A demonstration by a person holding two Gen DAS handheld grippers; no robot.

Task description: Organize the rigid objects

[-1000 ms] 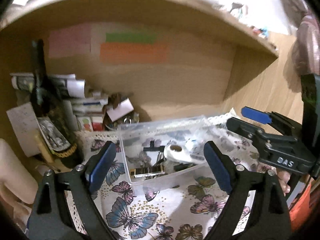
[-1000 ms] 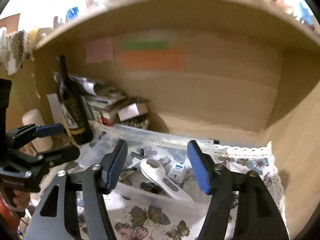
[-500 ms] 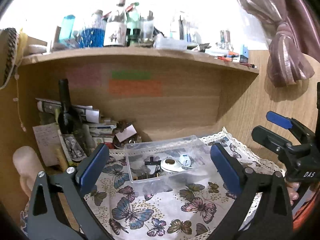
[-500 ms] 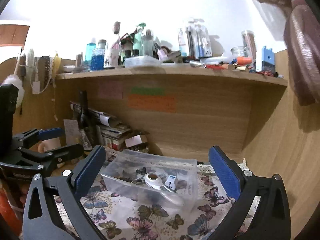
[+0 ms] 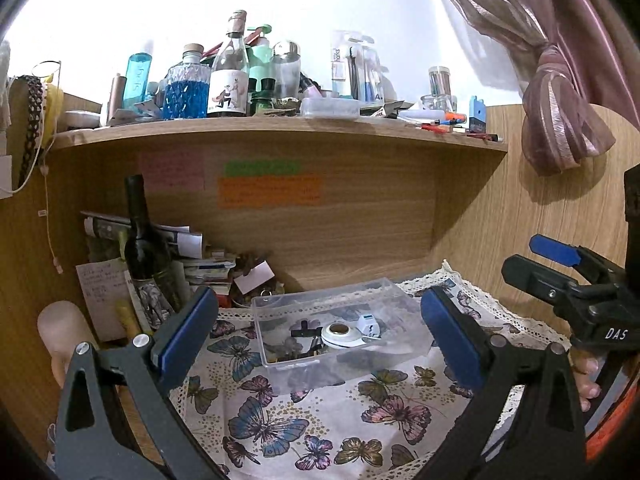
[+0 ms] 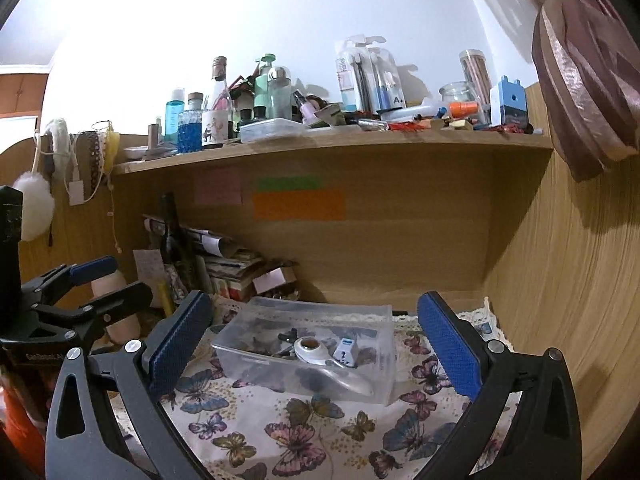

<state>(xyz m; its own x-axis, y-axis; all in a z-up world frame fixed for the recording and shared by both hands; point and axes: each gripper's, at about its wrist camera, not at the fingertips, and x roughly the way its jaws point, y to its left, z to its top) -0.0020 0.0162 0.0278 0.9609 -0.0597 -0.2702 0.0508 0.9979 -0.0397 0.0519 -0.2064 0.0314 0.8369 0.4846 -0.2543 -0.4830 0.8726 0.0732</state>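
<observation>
1. Hovering with jaws spread wide and holding nothing, the left gripper [image 5: 316, 334] and right gripper [image 6: 314, 338] are both well back from the work.
2. Between them on the butterfly cloth [image 5: 280, 420] sits the clear box [image 6: 308, 348], holding the white tool [image 6: 316, 350] and adapter [image 6: 346, 353].
3. My judgement: approach from above, clearing the box wall; the clutter [image 5: 208, 268] behind should stay untouched.

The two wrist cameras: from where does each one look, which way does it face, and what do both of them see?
Left wrist view: sits on the left gripper, facing the desk alcove; its open fingers frame the clear plastic box; the right gripper and some fingers of the hand show at right.
Right wrist view: sits on the right gripper, facing the same alcove from further right; the left gripper shows at left.
Shared: the box, butterfly cloth, dark bottle, cluttered shelf.
</observation>
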